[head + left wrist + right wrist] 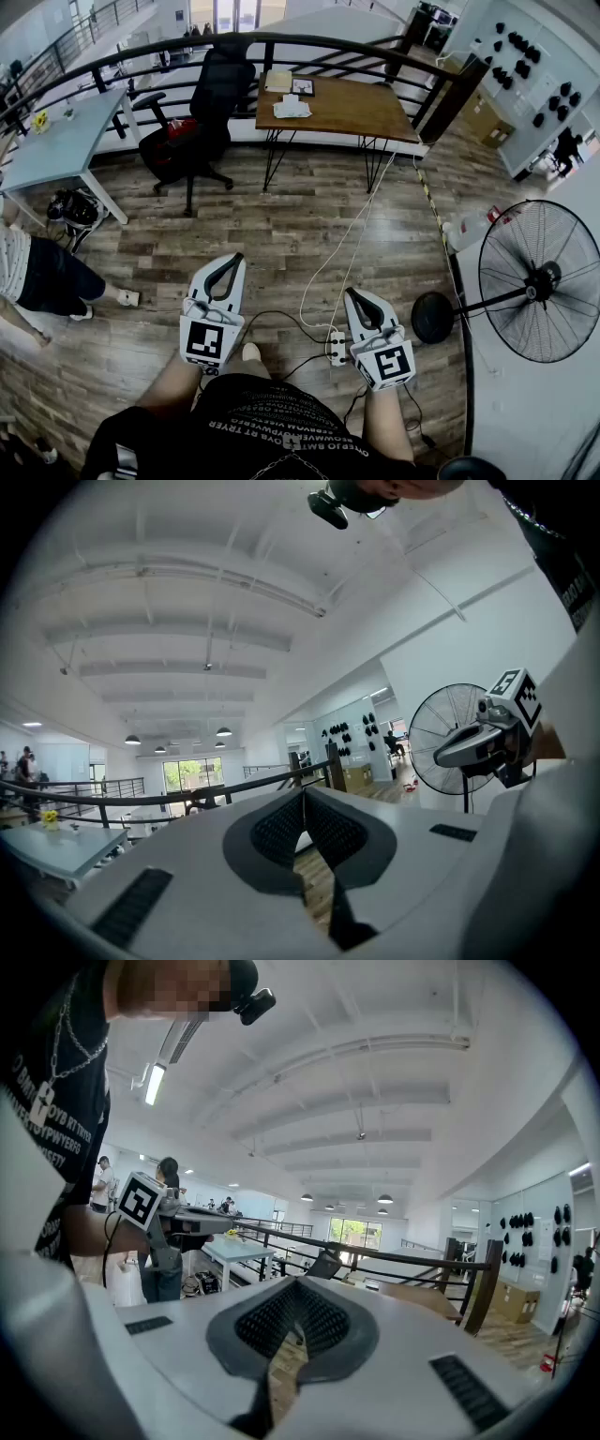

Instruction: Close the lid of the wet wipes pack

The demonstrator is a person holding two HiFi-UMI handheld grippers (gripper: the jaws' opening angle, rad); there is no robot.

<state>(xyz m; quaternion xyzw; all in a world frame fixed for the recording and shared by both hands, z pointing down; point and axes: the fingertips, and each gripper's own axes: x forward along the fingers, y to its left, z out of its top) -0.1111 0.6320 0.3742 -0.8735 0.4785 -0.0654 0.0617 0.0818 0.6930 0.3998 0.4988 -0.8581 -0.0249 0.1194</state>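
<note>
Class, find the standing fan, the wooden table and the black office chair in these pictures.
standing fan point(542, 278), head view, hub of its grille.
wooden table point(352, 108), head view, bare part of its top.
black office chair point(221, 86), head view, its backrest.

I have open floor point(281, 225) ahead; chair point(202, 112) and table point(337, 108) stand beyond, fan point(539, 281) near my right gripper point(356, 298).
</note>
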